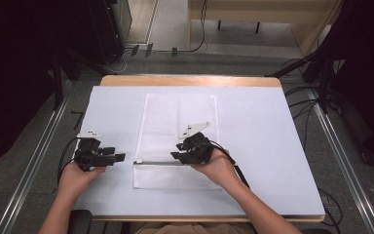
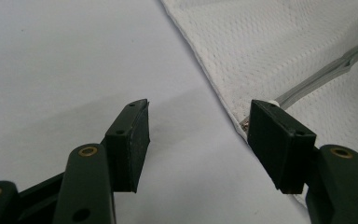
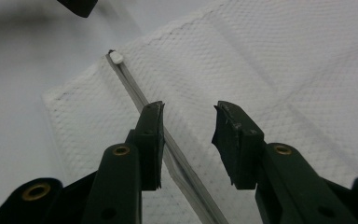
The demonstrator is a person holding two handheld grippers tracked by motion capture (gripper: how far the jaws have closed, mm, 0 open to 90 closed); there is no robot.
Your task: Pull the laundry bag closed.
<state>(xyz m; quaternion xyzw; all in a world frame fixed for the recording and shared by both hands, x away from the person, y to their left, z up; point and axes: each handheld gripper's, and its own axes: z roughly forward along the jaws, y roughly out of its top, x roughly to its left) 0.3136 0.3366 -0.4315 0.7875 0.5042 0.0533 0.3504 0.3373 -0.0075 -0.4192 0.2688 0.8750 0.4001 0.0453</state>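
Note:
A white mesh bag (image 1: 175,117) lies flat in the middle of the pale-covered table (image 1: 263,146). A grey zipper (image 1: 156,163) runs across it near its front end. My right gripper (image 1: 175,155) hovers low over the zipper with its jaws pointing left. In the right gripper view the gripper (image 3: 189,123) is open above the mesh (image 3: 242,56). The zipper (image 3: 135,88) passes under one jaw and ends at a white pull (image 3: 116,57). My left gripper (image 1: 120,157) stands open just left of the bag. In the left gripper view the gripper (image 2: 198,123) has one jaw by the bag's edge (image 2: 270,42), near the zipper's end (image 2: 317,79).
The table's wooden far edge (image 1: 190,80) shows beyond the cover. Dark stands and cables (image 1: 316,107) sit on the floor at both sides. Bare cover lies left and right of the bag.

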